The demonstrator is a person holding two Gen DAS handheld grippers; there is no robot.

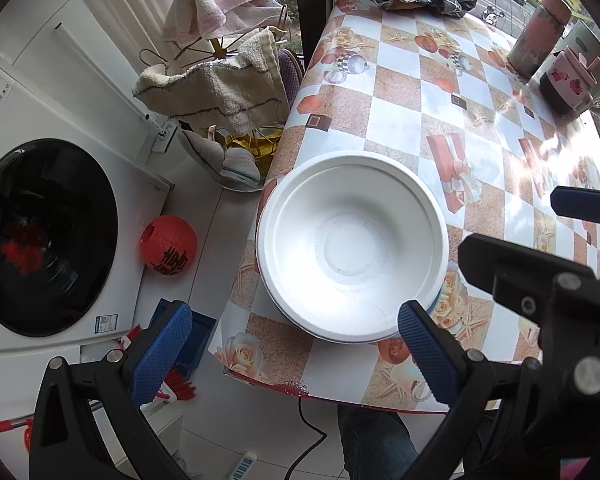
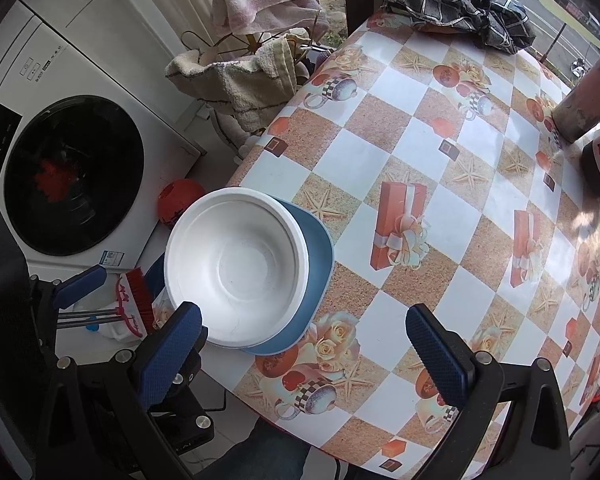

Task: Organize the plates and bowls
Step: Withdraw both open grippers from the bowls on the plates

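A: How far along?

B: The white bowl (image 2: pixel 236 268) sits on the blue plate (image 2: pixel 320 256) at the table's (image 2: pixel 440 208) near left edge; stacking looks done, as no other dishes show.

A: The tools?

B: Left gripper (image 1: pixel 296 352) and right gripper (image 2: pixel 304 352) both gape wide, holding nothing.

A: Any difference between views?

B: Only the right one shows the plate clearly.

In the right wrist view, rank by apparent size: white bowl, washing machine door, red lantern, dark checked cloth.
1. White bowl and washing machine door: alike; the bowl sits nearer, so unranked.
2. Dark checked cloth.
3. Red lantern, partly hidden behind the bowl.
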